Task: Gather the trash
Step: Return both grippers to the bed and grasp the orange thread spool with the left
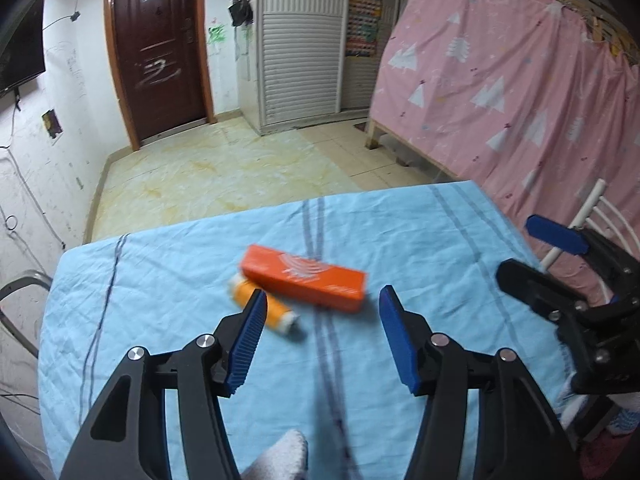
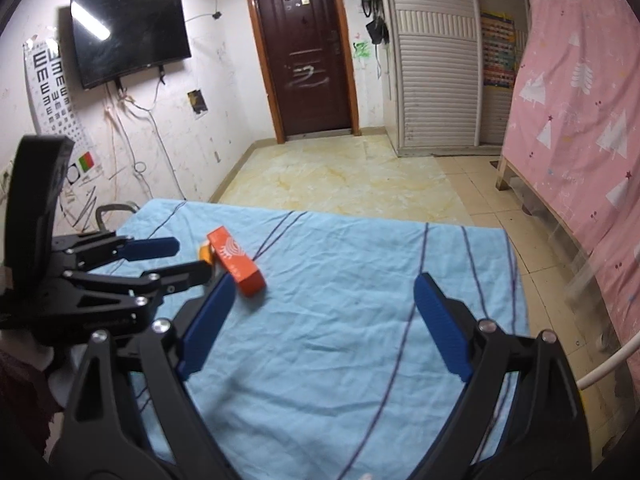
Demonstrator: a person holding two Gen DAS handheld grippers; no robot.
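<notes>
The left gripper hangs over a table draped in a light blue cloth, its blue pads spread apart with nothing between them. Just beyond its tips lie the two pieces of trash: an orange box flat on the cloth, and an orange bottle lying on its side, touching the box's near edge and partly hidden behind the left pad. The right gripper hovers over the same cloth, jaws spread wide and empty; the orange box sits just past its left pad, and the left gripper reaches in from that side, close to the box. To the right of the box the cloth is bare, crossed only by dark stripes. Past the table's far edge lies open tiled floor running to a dark brown door. A pink curtain stands beyond the table's right edge, and a white chair frame rises there
</notes>
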